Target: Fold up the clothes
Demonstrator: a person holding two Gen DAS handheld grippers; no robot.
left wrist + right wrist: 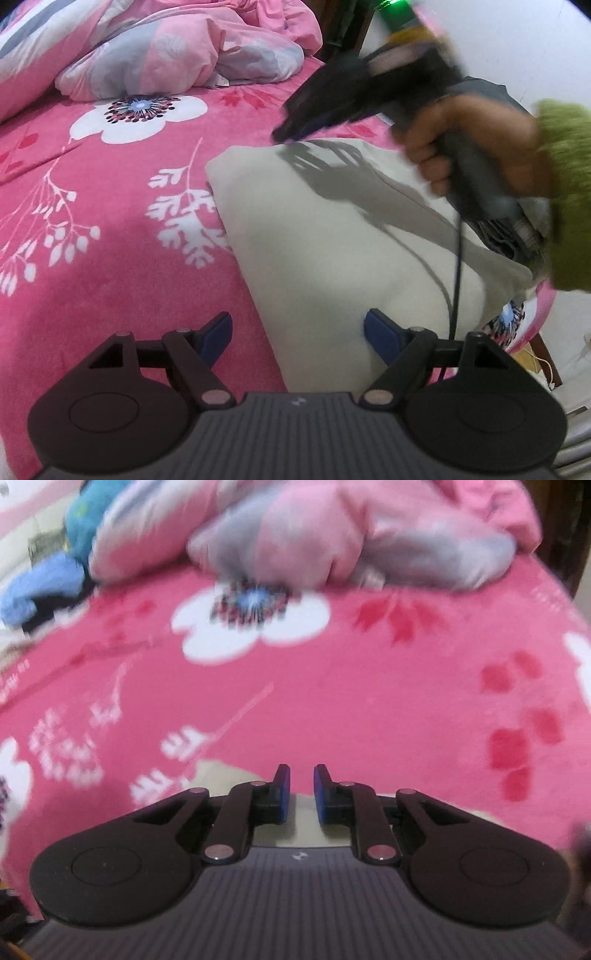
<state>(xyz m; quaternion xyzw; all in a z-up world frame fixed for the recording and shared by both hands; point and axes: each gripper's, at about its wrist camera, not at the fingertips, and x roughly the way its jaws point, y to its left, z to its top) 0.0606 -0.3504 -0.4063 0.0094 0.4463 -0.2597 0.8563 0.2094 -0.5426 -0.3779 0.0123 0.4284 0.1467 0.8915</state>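
A pink blanket (pixel 110 229) with white flowers and sprigs covers the bed you are working over, and a crumpled pink and grey quilt (pixel 177 55) is heaped along the top of both views. In the right wrist view a blue cloth (pixel 48 579) lies at the upper left beside that heap, too blurred to say what it is.

The cream garment (pixel 325 229) lies folded flat on the blanket, right of centre in the left wrist view. Some grey folded clothes (pixel 517 229) sit at its right edge, mostly hidden behind your hand (pixel 461 147) and green sleeve (pixel 569 192).

Your left gripper (pixel 297 334) has its blue pads wide apart with nothing between them; the right pad is over the garment's near edge, the left one over bare blanket. Your right gripper (pixel 301 794) has its fingers close together with a narrow gap and nothing clamped; a strip of the cream garment shows just below them. In the left wrist view that gripper sits blurred above the garment's far edge, its cable (pixel 456 273) hanging down across the cloth.
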